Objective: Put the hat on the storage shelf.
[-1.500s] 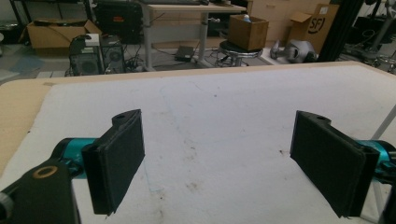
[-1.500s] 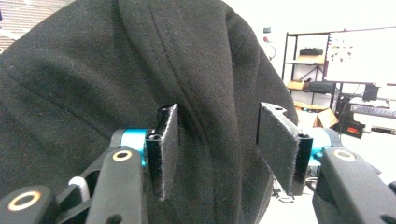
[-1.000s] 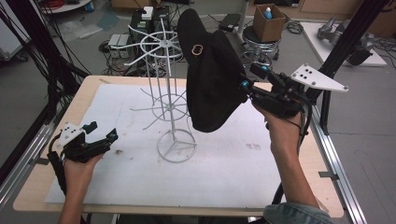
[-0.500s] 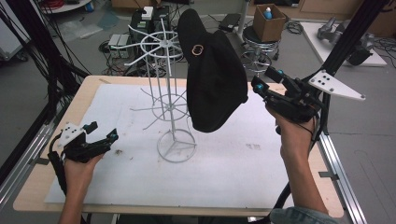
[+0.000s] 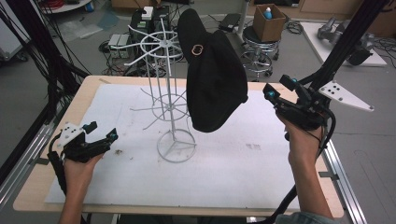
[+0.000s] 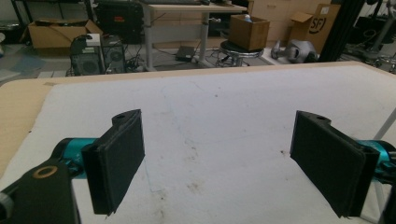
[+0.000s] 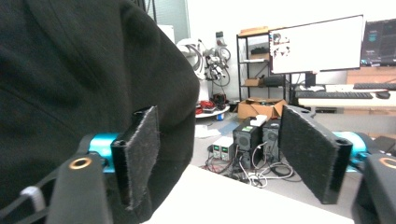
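White cloth covers the tabletop (image 5: 261,163), and the right claw (image 5: 275,91) has let go of the hat.
Black floppy cloth hat (image 5: 212,79) now hangs alone on the white wire rack (image 5: 170,116) mid-tabletop. The right claw, pulled back to the right edge, gapes wide and empty; so does the left claw (image 5: 105,133) by the left edge. Hanging looks done.

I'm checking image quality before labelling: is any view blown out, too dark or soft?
Right gripper view: the monitor is blown out white, the black hat nearly featureless. Left gripper view: evenly lit, its pads slightly soft. High view: even light.
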